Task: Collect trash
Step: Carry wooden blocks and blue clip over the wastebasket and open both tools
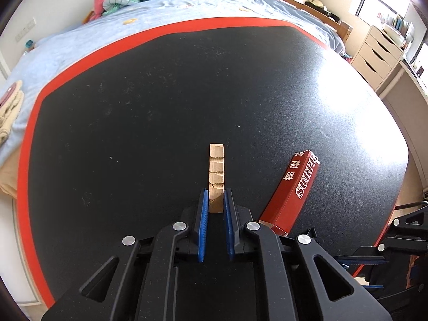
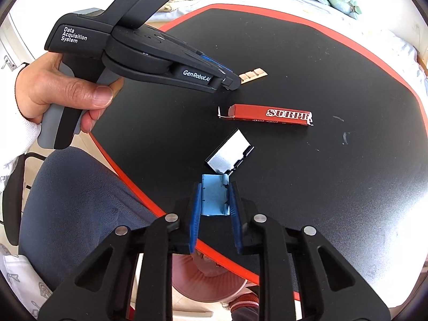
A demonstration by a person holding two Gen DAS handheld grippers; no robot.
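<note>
Left tool (image 1: 216,200) grips the near end of a notched tan wooden strip (image 1: 216,171) lying on the black, red-edged desk (image 1: 133,107). Right tool (image 2: 214,200) clamps a blue flattened carton (image 2: 214,198) over the desk's near edge. Between them lies a red "SURPR" box (image 2: 270,115); below, a pink ribbed bin (image 2: 203,281).

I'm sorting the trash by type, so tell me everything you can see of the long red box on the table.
The red box is a long, slim carton, seemingly cardboard, with white lettering reading "SURPR" and Chinese characters on another face. It lies flat on the black table; the end flap nearer the person is torn open, showing a white inside. Neither tool touches it: it rests apart, between the tan strip and a black-and-silver packet.
</note>
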